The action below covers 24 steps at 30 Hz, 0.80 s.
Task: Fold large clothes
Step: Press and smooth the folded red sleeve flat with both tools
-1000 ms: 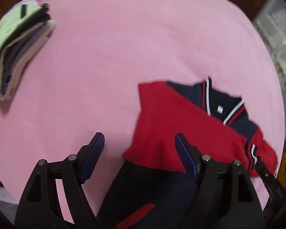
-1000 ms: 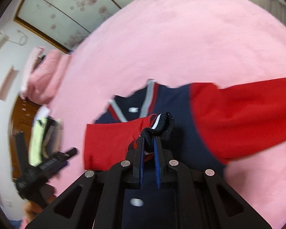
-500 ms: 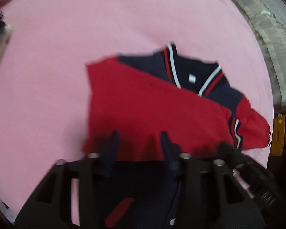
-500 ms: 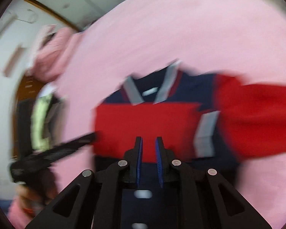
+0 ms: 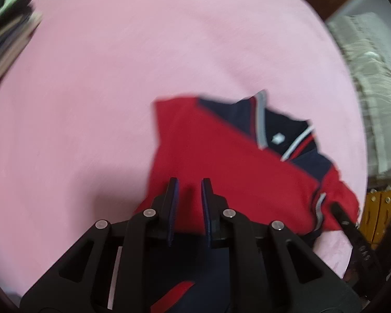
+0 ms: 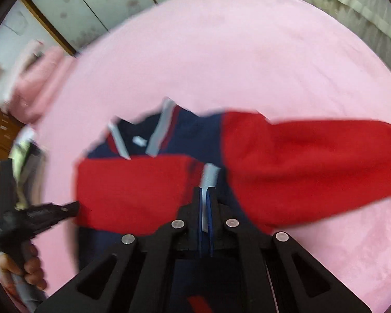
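Since a second ago my right gripper (image 6: 205,190) has let the cuff go, and the near sleeve (image 6: 133,190) now lies folded flat across the chest of the jacket (image 5: 221,156). My left gripper (image 5: 189,182) has narrowed a lot too; it was spread wide over bare blanket, now it sits over the sleeve.

Right jaws: nearly together, just a thin slit between the blue pads, and I see nothing between them. They hover over the striped cuff (image 6: 209,174) at the jacket's middle.

Left jaws: partly open, a clear gap between the pads, with red cloth showing through it. I cannot tell whether the tips touch the cloth. Nothing is gripped.

The jacket lies on the pink blanket (image 5: 117,78) of the bed, toward its near edge, collar (image 6: 140,140) pointing away from me, navy body running back under both grippers. The other sleeve (image 6: 312,161) is out straight toward the right side of the bed, flat on the blanket.

Far left corner of the bed: a stack of folded clothes (image 5: 5,34), well apart from the jacket. It's blurred, so I can't make out the pieces.

A hand (image 6: 26,266) shows on the left gripper's handle.
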Tool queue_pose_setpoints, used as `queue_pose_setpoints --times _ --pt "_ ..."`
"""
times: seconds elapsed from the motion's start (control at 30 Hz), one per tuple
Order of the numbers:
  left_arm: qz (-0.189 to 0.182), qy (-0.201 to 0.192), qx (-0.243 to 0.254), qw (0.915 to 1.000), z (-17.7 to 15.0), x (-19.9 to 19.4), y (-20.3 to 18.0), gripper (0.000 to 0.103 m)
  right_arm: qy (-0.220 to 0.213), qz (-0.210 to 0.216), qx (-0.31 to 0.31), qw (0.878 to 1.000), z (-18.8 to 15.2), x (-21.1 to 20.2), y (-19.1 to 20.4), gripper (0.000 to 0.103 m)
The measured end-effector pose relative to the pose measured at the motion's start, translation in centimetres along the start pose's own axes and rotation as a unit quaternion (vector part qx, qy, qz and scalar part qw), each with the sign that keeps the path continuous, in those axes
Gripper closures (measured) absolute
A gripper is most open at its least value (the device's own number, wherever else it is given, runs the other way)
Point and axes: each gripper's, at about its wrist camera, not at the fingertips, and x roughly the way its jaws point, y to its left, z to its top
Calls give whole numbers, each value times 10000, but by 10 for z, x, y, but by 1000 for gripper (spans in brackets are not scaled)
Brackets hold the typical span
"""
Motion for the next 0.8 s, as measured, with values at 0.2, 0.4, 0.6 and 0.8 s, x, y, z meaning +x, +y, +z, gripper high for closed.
queue_pose_setpoints --times 0.2,0.4,0.6,0.8 --pt "150 -184 438 9988 39 27 -14 90 249 422 -662 9966 4 65 50 99" --pt "680 -368 -115 9969 69 15 42 91 132 -436 311 9985 6 53 -27 102" --pt "-558 -97 -179 9982 49 -22 41 91 107 681 656 9955 3 17 -35 102" --pt "-107 746 -3 9972 12 12 25 91 616 1101 -140 9919 -29 55 36 102"
